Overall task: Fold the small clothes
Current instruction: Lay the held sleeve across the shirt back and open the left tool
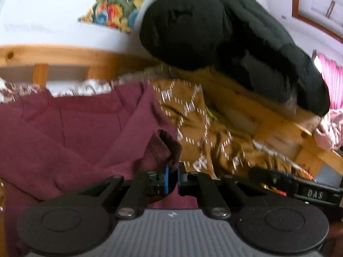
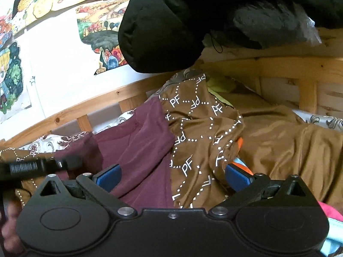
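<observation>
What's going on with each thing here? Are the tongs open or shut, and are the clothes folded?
left tongs: shut, pinching a cuff of the maroon garment.
right tongs: open, holding nothing.
maroon garment: rumpled, not folded neatly yet.
brown PF-print cloth: crumpled, spread beside the maroon garment.
black padded jacket: bunched up, hanging over the wooden rail.

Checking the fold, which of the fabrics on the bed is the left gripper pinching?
The plain maroon garment: left gripper is shut on its cuff. The brown lettered cloth lies beside it.
</observation>
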Tool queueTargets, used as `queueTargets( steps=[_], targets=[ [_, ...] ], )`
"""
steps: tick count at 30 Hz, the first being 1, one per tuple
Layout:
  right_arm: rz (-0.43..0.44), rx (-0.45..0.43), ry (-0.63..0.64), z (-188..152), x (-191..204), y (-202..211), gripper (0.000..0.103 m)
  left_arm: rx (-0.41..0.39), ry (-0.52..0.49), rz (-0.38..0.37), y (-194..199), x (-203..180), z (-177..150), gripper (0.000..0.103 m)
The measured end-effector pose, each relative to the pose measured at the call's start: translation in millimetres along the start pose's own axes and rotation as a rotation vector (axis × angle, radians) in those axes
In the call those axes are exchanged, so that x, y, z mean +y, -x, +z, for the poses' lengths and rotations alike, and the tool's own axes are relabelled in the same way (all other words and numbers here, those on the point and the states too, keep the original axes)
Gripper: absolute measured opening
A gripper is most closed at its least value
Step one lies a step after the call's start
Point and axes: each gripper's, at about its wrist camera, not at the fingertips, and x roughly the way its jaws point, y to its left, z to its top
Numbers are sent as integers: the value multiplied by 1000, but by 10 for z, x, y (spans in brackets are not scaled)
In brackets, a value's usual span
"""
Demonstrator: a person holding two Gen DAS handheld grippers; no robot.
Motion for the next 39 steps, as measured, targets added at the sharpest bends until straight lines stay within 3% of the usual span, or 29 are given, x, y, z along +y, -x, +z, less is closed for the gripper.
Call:
queueTargets(
  steps=[3,5,6,9,12,14,17,20,22,27,35,39],
  targets=[
    [-11,-10,7,4,27,-9,102,67,45,-9,-22,33,69,29],
    [-20,-14,1,1,23,-7,102,78,60,-20,79,14,62,70],
    [-25,-17,-4,-4,21,-1,102,69,59,-24,151,3,73,73],
    [-30,-19,-5,-14,17,1,102,69,42,-29,401,-41,96,76],
    [-23,-11,6,-35,49,-14,102,84,54,33,660,-19,147,82],
    [-4,7,16,-57,88,-40,102,94,61,124,841,40,168,85],
    [24,46,49,-105,180,-99,102,108,67,327,1064,204,145,94],
    [50,87,108,-166,320,-166,102,116,108,514,1102,461,127,97],
    [63,102,148,-210,410,-194,102,103,152,593,1086,700,123,97],
    [90,136,256,-348,578,-227,102,49,189,680,930,1141,191,95],
    [110,209,300,-558,788,-413,102,-62,307,692,696,1668,267,91],
    [120,246,310,-676,888,-493,102,-72,369,746,437,1877,364,91]
  ],
)
